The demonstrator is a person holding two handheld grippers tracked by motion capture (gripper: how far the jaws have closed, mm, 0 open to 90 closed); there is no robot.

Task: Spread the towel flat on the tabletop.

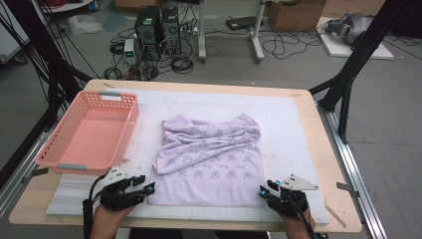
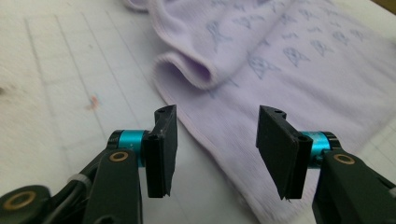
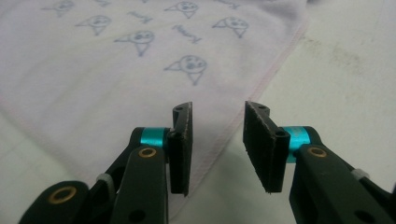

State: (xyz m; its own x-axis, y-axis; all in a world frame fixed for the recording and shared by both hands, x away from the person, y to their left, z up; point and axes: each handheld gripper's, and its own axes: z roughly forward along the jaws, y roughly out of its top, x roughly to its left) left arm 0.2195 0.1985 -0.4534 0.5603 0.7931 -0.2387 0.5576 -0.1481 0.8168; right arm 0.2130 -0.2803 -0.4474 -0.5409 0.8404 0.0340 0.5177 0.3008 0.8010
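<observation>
Garment: a lilac printed top lay in the middle of the high view, on the white gridded mat, its upper half bunched into folds and its lower half flat.
Left gripper: the left gripper sat at the lower left of the high view, just beside the cloth's near left corner; its jaws stood spread with nothing between the pads.
Right gripper: the right gripper sat at the lower right, by the near right corner; its jaws were parted, a narrower gap than the left's, holding nothing.
Handling: I judged the cloth light, soft and limp, likely to sag and drag on the mat; not fragile, not slippery.
Where to grip: probably the two near corners, pinched at the stitched hem.
Left gripper view: it showed a rolled sleeve cuff in the upper middle and the hem running diagonally under the jaws, detail too small from above.
Right gripper view: it showed the little printed faces and the cloth edge between the jaws.
High view: it alone took in the pink basket at the left and the wooden table.
</observation>
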